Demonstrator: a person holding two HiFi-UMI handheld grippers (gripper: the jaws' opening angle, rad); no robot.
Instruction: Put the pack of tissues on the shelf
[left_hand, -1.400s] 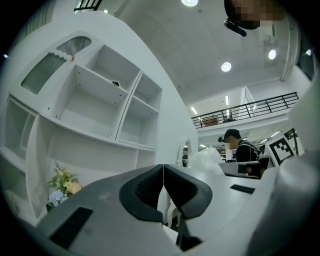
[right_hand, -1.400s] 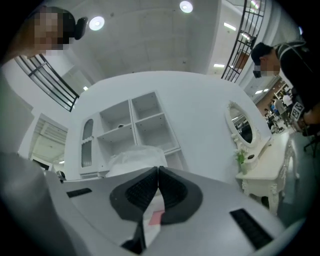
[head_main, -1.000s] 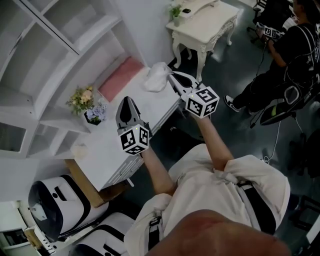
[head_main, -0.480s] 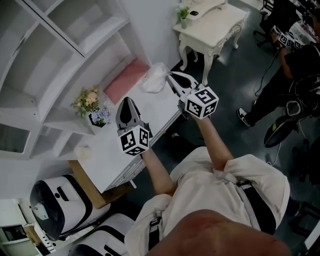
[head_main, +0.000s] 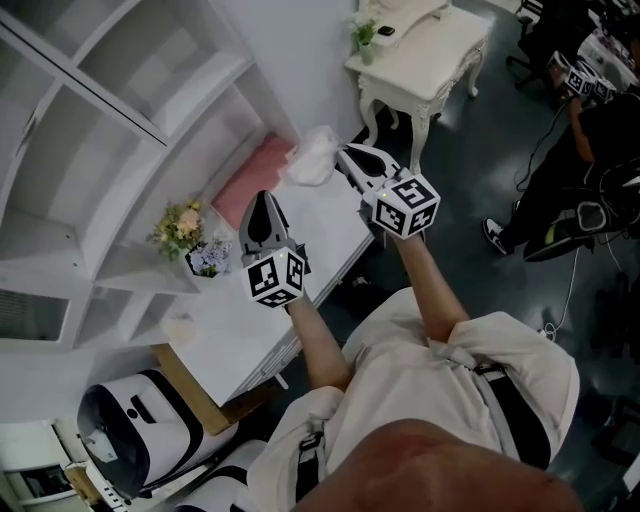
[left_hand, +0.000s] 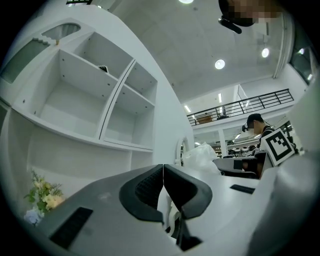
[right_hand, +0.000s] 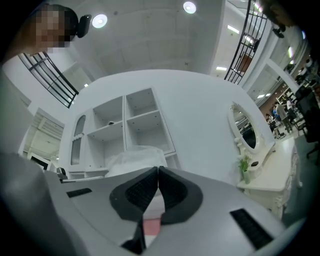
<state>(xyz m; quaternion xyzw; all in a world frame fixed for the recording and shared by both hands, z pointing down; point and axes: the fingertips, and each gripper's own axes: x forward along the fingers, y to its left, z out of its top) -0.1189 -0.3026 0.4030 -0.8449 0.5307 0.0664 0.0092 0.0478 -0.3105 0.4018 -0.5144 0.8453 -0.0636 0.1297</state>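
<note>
A flat pink pack (head_main: 252, 170) lies on the white desk (head_main: 225, 320) against the wall, under the white shelf unit (head_main: 120, 110). A crumpled white plastic bag (head_main: 312, 156) sits right beside it. My right gripper (head_main: 343, 152) is shut and empty, its tips just beside the bag. In the right gripper view the bag (right_hand: 131, 156) rises behind the closed jaws, and the pink pack (right_hand: 152, 226) shows below them. My left gripper (head_main: 263, 198) hovers over the middle of the desk, shut on nothing. In the left gripper view the open shelf compartments (left_hand: 95, 100) stand ahead.
A small vase of flowers (head_main: 193, 240) stands on the desk at the left. An ornate white side table (head_main: 425, 55) is beyond the desk's far end. People sit at the right (head_main: 600, 120). A white machine (head_main: 140, 440) stands on the floor at bottom left.
The head view has shifted a little, so the desk and shelf sit slightly lower and further right. Both grippers hold about the same places, still shut.
</note>
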